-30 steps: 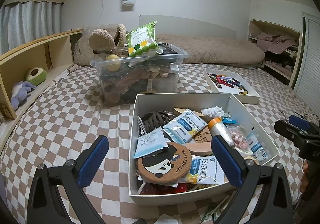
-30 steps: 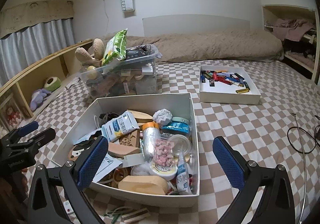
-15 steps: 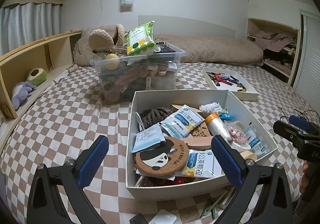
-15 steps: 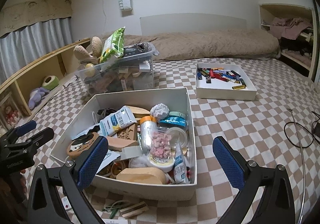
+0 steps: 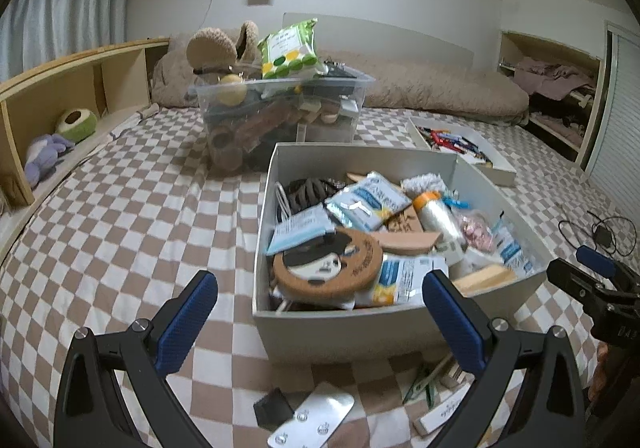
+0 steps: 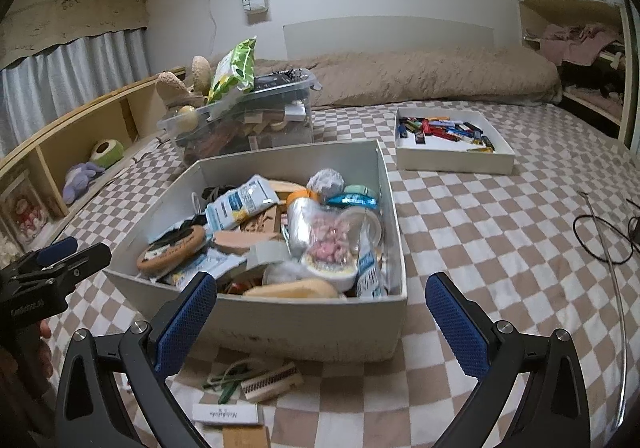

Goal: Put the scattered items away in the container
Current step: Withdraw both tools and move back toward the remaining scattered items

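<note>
Both grippers had drawn back, jaws released and empty; box [image 6: 320, 324] well filled, comb [image 6: 270, 380], blister pack [image 5: 312, 422] outstanding.

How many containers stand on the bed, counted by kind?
White boxes: 2, the big box and the shallow box
Clear bin: 1
Total: 3
</note>
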`<control>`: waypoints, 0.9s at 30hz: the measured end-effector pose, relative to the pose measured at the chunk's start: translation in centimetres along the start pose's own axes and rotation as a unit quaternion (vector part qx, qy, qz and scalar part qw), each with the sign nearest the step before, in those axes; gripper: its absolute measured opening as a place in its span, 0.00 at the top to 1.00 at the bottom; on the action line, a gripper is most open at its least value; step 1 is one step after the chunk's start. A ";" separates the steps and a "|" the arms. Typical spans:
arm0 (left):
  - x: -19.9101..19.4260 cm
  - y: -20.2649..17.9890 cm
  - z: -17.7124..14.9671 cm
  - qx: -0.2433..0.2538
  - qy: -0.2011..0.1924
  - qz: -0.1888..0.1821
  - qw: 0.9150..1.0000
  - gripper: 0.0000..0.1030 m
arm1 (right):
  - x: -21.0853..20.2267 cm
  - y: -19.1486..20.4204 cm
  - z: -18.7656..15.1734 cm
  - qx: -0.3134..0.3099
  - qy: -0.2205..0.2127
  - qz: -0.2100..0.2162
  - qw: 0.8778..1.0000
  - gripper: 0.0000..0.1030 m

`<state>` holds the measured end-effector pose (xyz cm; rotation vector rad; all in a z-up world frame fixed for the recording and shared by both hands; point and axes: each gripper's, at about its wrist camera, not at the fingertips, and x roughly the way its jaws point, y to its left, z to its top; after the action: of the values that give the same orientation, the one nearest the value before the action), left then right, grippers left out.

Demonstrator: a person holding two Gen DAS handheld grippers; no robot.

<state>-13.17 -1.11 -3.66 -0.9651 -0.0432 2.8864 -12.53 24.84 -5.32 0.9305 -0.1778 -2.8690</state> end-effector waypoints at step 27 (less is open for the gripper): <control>2.5 0.0 -9.3 -0.003 0.124 0.019 0.992 0.00 | 2.8 2.0 -9.6 -0.044 0.140 0.016 0.989 0.00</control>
<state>-9.57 -0.94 -12.61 -1.3317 -0.0146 2.7764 -8.93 21.72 -14.34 1.2840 -0.0375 -2.6544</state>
